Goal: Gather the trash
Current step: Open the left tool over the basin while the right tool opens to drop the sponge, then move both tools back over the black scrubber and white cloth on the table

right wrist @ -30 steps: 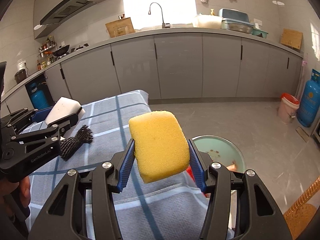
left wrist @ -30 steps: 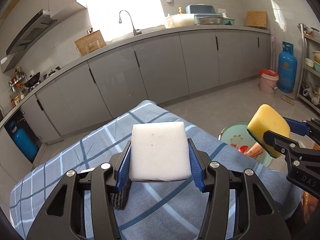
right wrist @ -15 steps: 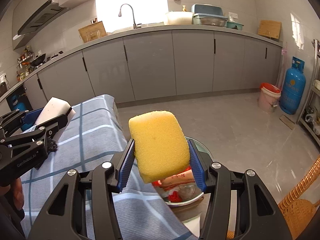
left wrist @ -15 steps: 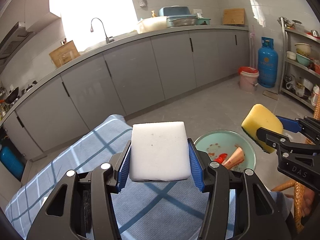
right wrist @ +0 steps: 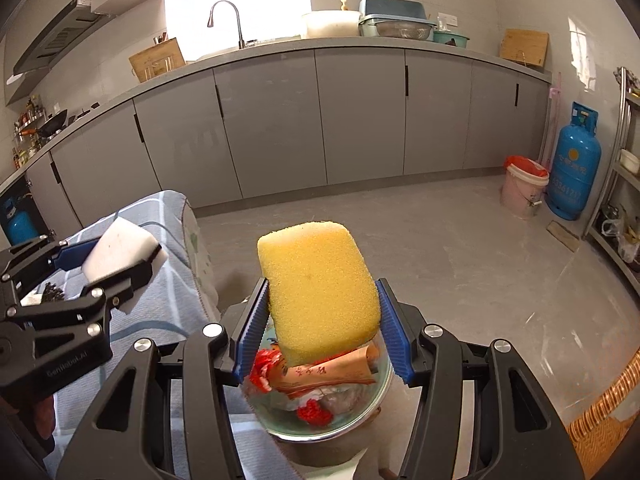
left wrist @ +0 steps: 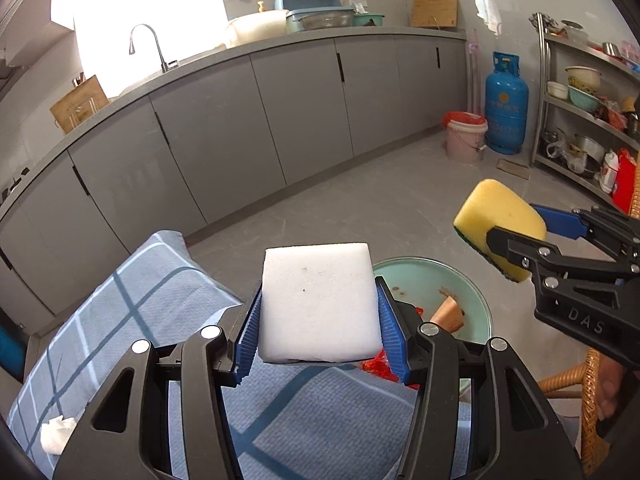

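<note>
- Kitchen setting: grey cabinets along the far wall, grey floor, and in the foreground a table (left wrist: 160, 292) under a blue checked cloth
- Landmark: pale green basin (left wrist: 476, 300) standing just past the table's corner, below the level of its top; all places below are given relative to it
- Basin contents already: a brown paper cone or wrapper (right wrist: 336, 372), red scraps (right wrist: 312, 412), some greyish film. Judged: part of the collecting is done
- Left hand-held gripper (left wrist: 320, 332): blue pads pinching a white foam block (left wrist: 318, 300) by its two sides, block upright. It sits over the cloth on the table side of the basin, not yet above the bowl
- Right hand-held gripper (right wrist: 320, 324): pads clamped on a yellow sponge (right wrist: 318, 288), dark scouring layer on one face. In its own view the sponge hangs right above the basin; from the left wrist view it looks above the far rim
- Neither piece released; both are carried in the air, clear of the rubbish in the bowl
- Left on the table, well away from the basin: a crumpled white tissue (left wrist: 58, 434) and a small dark tangled bit (right wrist: 52, 290), partly hidden behind the left hand-held gripper
- Progress, judged: midway. Two drops pending, then at least two more pickups
- Pink bucket (left wrist: 466, 136) and blue gas cylinder (left wrist: 506, 104) far across the floor, not involved
</note>
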{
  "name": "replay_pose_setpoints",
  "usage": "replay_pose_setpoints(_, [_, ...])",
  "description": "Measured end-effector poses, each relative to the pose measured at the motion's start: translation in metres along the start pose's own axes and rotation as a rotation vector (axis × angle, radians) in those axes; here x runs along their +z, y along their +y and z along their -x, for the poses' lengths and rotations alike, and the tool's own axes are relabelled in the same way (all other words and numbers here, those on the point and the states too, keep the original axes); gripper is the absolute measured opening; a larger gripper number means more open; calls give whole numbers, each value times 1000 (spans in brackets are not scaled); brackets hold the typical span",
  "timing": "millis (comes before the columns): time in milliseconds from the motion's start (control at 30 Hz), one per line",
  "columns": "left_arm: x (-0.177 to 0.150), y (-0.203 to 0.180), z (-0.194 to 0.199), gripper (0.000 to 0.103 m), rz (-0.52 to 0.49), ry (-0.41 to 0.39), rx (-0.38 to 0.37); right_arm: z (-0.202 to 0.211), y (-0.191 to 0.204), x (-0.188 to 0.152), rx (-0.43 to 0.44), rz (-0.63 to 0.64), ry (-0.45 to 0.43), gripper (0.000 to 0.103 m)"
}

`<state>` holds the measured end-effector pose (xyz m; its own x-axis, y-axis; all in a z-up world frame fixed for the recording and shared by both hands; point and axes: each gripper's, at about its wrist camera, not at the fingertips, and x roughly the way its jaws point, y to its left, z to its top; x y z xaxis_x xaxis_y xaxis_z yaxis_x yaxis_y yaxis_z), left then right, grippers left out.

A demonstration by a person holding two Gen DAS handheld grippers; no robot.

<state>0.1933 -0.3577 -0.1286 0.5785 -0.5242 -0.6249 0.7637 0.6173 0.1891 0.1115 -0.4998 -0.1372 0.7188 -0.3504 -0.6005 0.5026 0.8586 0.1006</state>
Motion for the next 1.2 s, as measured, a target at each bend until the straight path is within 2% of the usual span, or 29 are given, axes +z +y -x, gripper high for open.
replay_pose_setpoints(200, [2, -7, -20, 55, -8, 21, -12, -22, -6, -1, -1, 6, 15, 56])
replay_pose_setpoints(267, [2, -9, -24, 62, -17, 20, -9, -26, -8, -2, -6, -4, 12, 62])
replay_pose_setpoints(333, [1, -12, -27, 64, -31, 25, -10, -29, -13, -4, -10, -22, 16, 66])
replay_pose_setpoints(400, [-1, -14, -29, 78, -36, 29, -9, -29, -17, -5, -14, -40, 12, 74])
replay_pose_setpoints(533, [-3, -8, -24, 80, -21, 31, 9, -22, -24, -11, -25, -64, 16, 75])
replay_pose_setpoints(600, [-5, -1, -17, 85, -3, 22, 33, -14, -27, -15, -29, -92, 12, 78])
replay_pose_setpoints(767, [-11, 13, 4, 86, 26, 24, 75, 0, -28, -25, -30, -141, 23, 80])
replay_pose_setpoints(967, [-29, 38, 43, 91, 66, 5, 145, 16, -6, -27, 6, -130, 22, 81])
replay_pose_setpoints(1200, [-59, 82, 81, 91, 123, 28, 254, 29, 55, -21, 84, -38, 18, 81])
